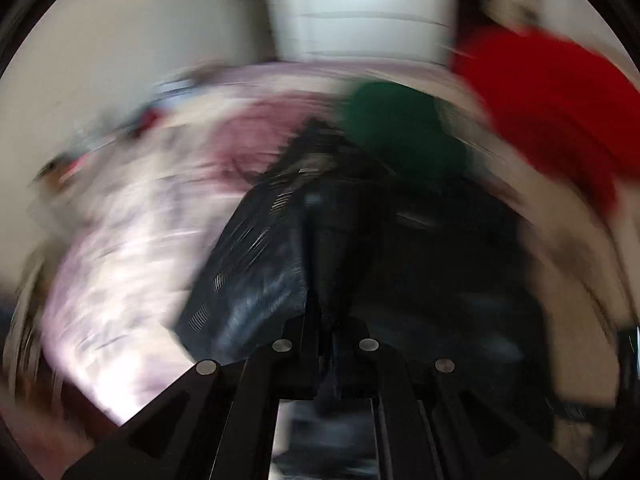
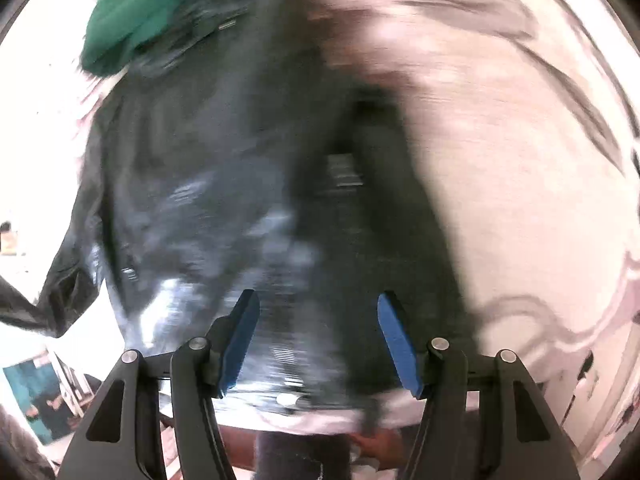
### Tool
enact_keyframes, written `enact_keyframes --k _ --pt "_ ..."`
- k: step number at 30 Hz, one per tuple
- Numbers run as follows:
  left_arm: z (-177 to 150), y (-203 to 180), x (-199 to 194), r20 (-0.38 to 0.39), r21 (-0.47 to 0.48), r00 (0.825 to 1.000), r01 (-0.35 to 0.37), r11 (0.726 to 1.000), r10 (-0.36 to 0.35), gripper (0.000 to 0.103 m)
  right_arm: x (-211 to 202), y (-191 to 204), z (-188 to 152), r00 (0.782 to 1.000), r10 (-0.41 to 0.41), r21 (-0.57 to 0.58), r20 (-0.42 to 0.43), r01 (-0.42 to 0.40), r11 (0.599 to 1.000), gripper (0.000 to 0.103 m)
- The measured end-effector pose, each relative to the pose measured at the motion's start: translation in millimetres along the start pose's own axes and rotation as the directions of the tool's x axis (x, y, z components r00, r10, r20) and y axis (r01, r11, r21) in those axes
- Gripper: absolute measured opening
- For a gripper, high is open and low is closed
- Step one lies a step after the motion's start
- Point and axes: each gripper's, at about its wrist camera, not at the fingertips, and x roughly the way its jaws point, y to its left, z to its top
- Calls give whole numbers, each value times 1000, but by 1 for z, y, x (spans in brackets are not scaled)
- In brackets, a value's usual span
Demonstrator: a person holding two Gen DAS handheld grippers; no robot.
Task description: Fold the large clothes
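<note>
The left gripper (image 1: 328,320) is clamped tight on a pinched fold of the large dark navy-black garment of shiny printed fabric (image 1: 256,260), which rises from between the closed jaws toward twelve o'clock in the left wrist view. From that pinch the cloth spreads out to ten o'clock and three o'clock, all heavily blurred. Just beyond it at one o'clock lies a bunched dark green cloth (image 1: 400,128), touching or overlapping the dark garment's far edge. Farther out at two o'clock is a bright red cloth (image 1: 552,112). A pale pink patterned bed cover (image 1: 132,272) fills the area from eight to eleven o'clock.

The right gripper (image 2: 318,336) points down with its blue-padded fingers (image 2: 240,340) standing apart and nothing between them. The dark garment (image 2: 224,168) lies beneath them, spreading from the centre toward nine and twelve o'clock. The green cloth (image 2: 140,20) sits at eleven o'clock at the garment's far end. The pale cover (image 2: 520,200) stretches from one to four o'clock.
</note>
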Motion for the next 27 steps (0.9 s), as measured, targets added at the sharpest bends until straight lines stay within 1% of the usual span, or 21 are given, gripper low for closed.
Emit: enact_keyframes --k 2,3,4,5,6,8,10,11,12,13,15,16,18,19,20,21,22,24,25,26,27 --pt "-13 -67 14 -40 116 996 90 989 -86 2 -4 -36 2 1000 -11 46 1 11 999 64" --pt "-22 -96 21 -68 169 992 120 978 -109 2 -7 -56 3 1000 -14 71 1 14 997 64" --pt "-28 -114 26 -88 199 988 139 970 -123 2 -8 -75 4 1000 -17 93 2 17 996 64" --pt "-41 -140 35 -123 243 982 173 955 -146 2 -4 -85 4 1000 -21 107 5 20 994 64" --pt "-57 -164 43 -152 294 977 192 936 -153 2 -4 -99 5 1000 -24 124 7 23 992 64" --pt "-79 -194 53 -206 368 967 219 904 -151 3 -3 -125 6 1000 -24 150 4 23 988 64" --pt "-100 -210 61 -258 415 959 216 884 -113 6 -1 -146 7 1000 -8 180 -8 10 984 64" --pt "-111 -212 64 -284 432 954 217 875 -96 7 -1 -156 8 1000 6 194 -16 -3 981 64" --pt "-119 -209 64 -303 440 949 215 872 -81 8 -1 -161 9 1000 20 196 -19 -16 980 64" --pt "-124 -204 62 -315 436 946 209 875 -69 9 -1 -162 10 999 36 196 -21 -31 980 64" --pt "-125 -195 60 -345 410 936 217 886 -69 11 -4 -160 13 997 74 175 -22 -69 982 64" --pt "-126 -186 58 -366 393 928 220 893 -67 14 -5 -161 14 995 97 158 -25 -92 983 64" --pt "-127 -164 55 -419 334 905 232 914 -77 29 -5 -145 18 987 158 118 -32 -153 981 64" --pt "-127 -153 51 -443 291 892 239 927 -90 51 -6 -138 19 983 179 103 -37 -175 979 64" --pt "-126 -133 51 -474 233 874 242 942 -108 82 -6 -130 21 978 202 89 -45 -198 976 64" --pt "-125 -111 50 -490 179 863 234 955 -119 91 -3 -119 22 973 227 76 -52 -223 972 64" --pt "-121 -100 48 -494 153 861 227 962 -125 91 -2 -109 23 969 242 64 -55 -239 969 64" --pt "-119 -65 44 -499 85 856 199 976 -131 91 3 -86 24 964 259 39 -61 -257 966 64" --pt "-113 -44 44 -494 52 860 179 983 -131 91 7 -75 23 962 265 28 -67 -264 964 64" --pt "-101 -16 48 -478 17 872 124 992 -101 91 11 -60 23 958 277 11 -73 -277 961 64" --pt "-93 -5 53 -470 2 879 94 996 -81 91 15 -47 23 958 277 -4 -75 -278 960 64"
